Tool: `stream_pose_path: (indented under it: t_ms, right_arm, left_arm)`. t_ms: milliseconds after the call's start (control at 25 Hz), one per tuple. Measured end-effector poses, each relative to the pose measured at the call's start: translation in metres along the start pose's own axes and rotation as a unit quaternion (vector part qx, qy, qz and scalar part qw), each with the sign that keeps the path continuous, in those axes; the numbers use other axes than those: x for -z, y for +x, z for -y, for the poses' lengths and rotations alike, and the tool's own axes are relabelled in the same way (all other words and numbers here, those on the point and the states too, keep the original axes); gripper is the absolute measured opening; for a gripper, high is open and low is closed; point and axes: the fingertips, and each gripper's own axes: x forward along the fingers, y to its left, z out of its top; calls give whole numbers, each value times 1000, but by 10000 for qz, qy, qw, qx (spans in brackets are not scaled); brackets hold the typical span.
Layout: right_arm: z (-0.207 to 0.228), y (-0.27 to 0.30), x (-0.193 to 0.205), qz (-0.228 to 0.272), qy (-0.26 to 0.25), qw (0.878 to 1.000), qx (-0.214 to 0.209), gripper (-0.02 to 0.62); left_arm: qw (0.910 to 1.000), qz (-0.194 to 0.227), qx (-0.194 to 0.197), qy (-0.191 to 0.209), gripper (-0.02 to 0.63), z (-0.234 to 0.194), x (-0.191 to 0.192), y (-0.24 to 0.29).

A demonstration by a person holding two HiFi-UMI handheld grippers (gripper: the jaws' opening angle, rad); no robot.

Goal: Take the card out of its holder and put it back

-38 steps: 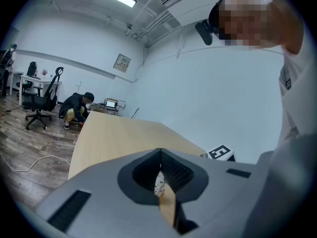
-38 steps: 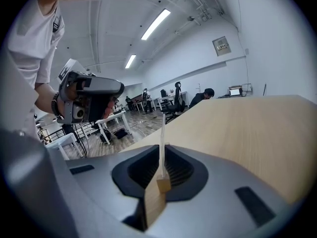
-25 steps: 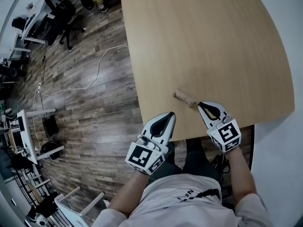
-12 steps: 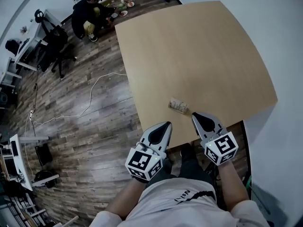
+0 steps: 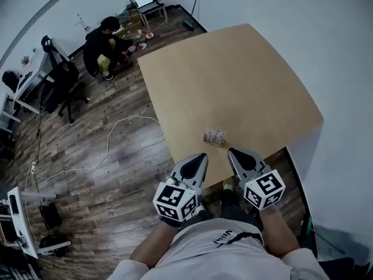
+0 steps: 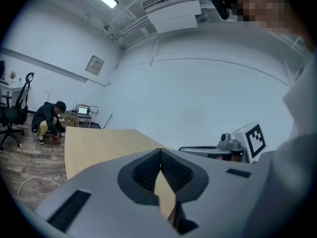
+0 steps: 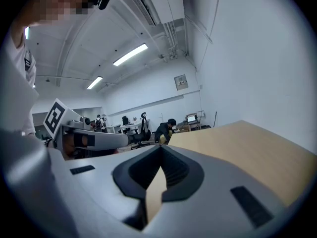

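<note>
A small wooden card holder [image 5: 214,136] with a pale card standing in it sits on the light wooden table [image 5: 233,80], close to the near edge. My left gripper [image 5: 202,156] hovers at that edge, just left of and below the holder, with its jaws shut and nothing between them. Just right of and below the holder is my right gripper [image 5: 231,151], also shut and empty. Neither gripper touches the holder. In the left gripper view the shut left gripper [image 6: 160,152] shows only tabletop [image 6: 99,140] beyond it. The right gripper [image 7: 161,150] view shows the same, without the holder.
A person [image 5: 105,45] crouches on the wood floor beyond the table's far left corner, near a laptop stand [image 5: 145,3]. An office chair [image 5: 58,74] and a white cable [image 5: 116,127] are on the floor at left. A white wall [image 5: 326,69] runs along the table's right side.
Both grippers have drawn back from the holder toward the table's near edge and my body. The head view has lifted, so more of the room shows. The holder has not visibly moved on the table.
</note>
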Motion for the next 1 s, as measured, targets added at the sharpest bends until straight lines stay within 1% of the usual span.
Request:
stream_pose_path:
  t_ms: [280,640,1000]
  right_arm:
    - [-26,-12,-21,232,-311,9992,-9,14]
    - [-42,-17,-37,345,-470,9983,46,14]
    - [-56,-20,-40,384,-575,9976,36,14]
  left_arm:
    - [9994,266,124,175,12,10,-24,-18]
    - [9985,480,160,218,12,13,-41,-34]
    - [9979,578,161,230,12,14,-44,-48]
